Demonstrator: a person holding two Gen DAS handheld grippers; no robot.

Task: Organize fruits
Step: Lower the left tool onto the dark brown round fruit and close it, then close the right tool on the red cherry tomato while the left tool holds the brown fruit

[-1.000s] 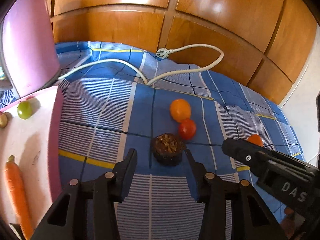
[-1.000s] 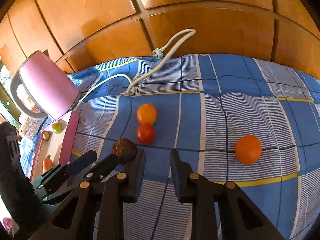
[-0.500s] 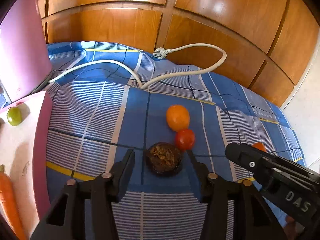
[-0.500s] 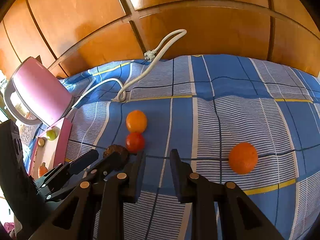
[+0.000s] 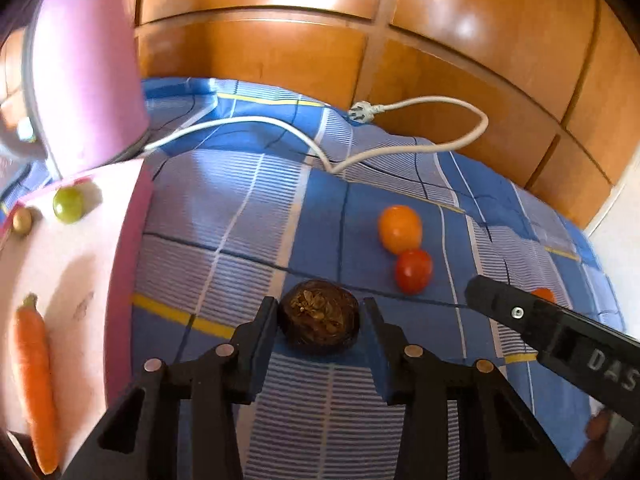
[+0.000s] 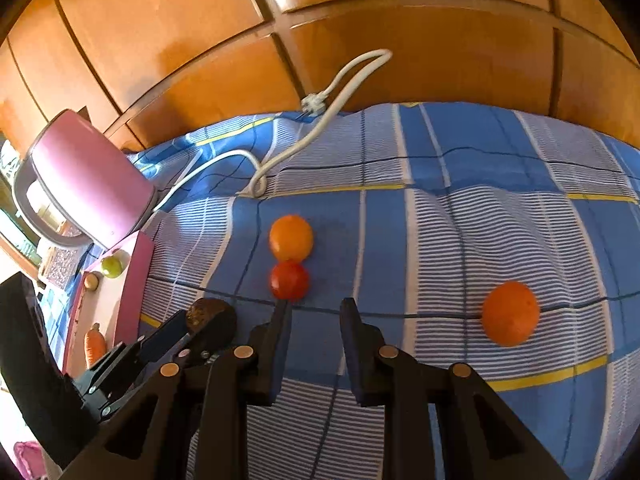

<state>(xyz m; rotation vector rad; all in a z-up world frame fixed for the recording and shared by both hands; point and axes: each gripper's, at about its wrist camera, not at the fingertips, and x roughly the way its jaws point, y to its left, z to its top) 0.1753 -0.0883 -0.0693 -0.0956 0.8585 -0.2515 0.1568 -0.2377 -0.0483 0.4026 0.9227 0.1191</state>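
Observation:
A dark brown fruit lies on the blue checked cloth between the fingertips of my left gripper, whose jaws stand close on both sides of it; contact is unclear. It also shows in the right wrist view. Beyond it lie a yellow-orange fruit and a red tomato, touching each other. My right gripper is open and empty, just in front of the red tomato. An orange lies to its right.
A pink tray at the left holds a carrot, a green fruit and a small brown one. A pink kettle stands behind it. A white power cord lies near the wooden wall.
My left gripper has moved forward around the dark fruit and its jaws have narrowed onto it. The right gripper has drifted slightly closer to the red tomato.

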